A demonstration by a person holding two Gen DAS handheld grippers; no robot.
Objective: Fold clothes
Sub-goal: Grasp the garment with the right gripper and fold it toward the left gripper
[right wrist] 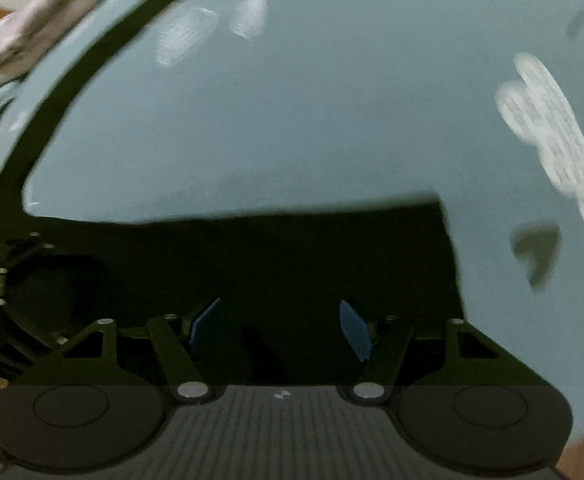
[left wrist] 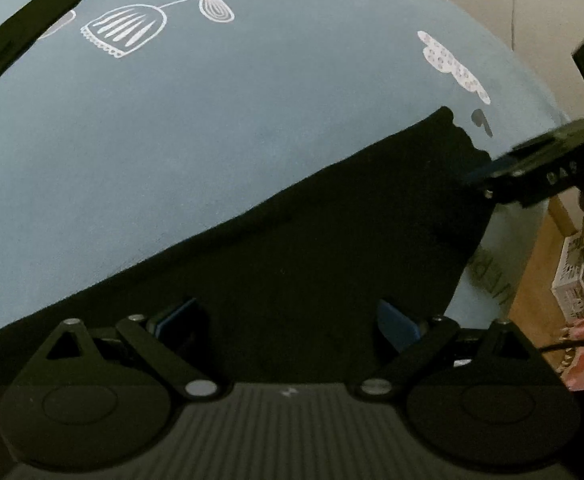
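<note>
Left wrist view: my left tongs point(left wrist: 288, 320) hang just above the black garment point(left wrist: 332, 232), fingers apart, nothing between them. The garment lies flat on the blue sheet point(left wrist: 212, 120), its long edge running from beside my left tongs away to a far corner, and my right tongs point(left wrist: 532, 168) hover at that corner. Right wrist view, blurred: my right tongs point(right wrist: 282, 328) stand apart too, over the garment's point(right wrist: 292, 248) end. I judge each hand is nearest its own end of the garment.

A black garment point(left wrist: 312, 240) lies spread flat on the pale blue printed sheet point(left wrist: 212, 120).
</note>
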